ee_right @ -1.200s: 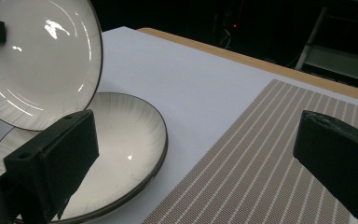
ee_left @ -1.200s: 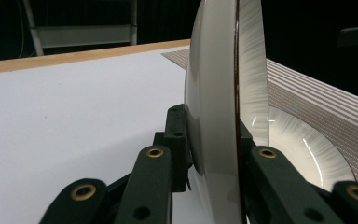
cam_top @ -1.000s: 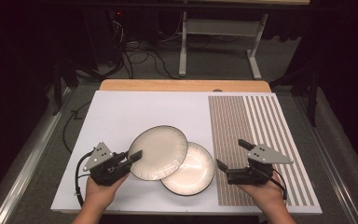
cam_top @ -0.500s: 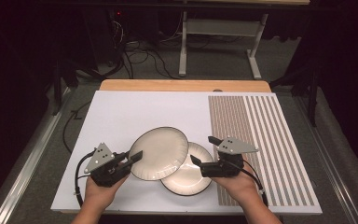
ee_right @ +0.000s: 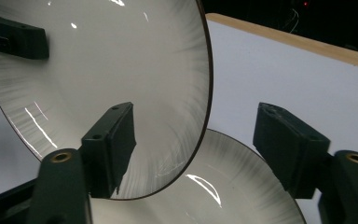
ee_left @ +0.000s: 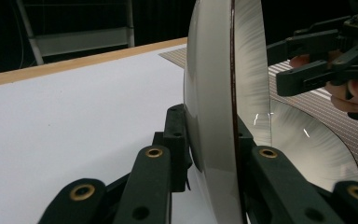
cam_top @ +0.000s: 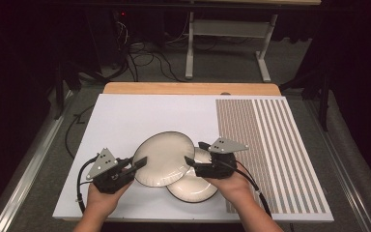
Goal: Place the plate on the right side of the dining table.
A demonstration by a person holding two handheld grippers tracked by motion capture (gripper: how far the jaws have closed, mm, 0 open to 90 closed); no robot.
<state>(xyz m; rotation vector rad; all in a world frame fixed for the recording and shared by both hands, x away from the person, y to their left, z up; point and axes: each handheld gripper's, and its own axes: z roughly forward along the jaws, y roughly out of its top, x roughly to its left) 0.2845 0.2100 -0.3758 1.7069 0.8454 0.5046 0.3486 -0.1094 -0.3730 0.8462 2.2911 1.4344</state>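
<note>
Right gripper (cam_top: 196,160) moved in, fingers closing, seemingly untouched plate (cam_top: 164,158) rim between; left gripper (cam_top: 134,164) grasping plate.

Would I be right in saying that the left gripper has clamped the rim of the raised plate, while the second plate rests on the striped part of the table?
Not quite. The left gripper does clamp the raised plate, but the second plate rests on the plain white part of the table, its edge just short of the stripes; the high view shows it.
</note>
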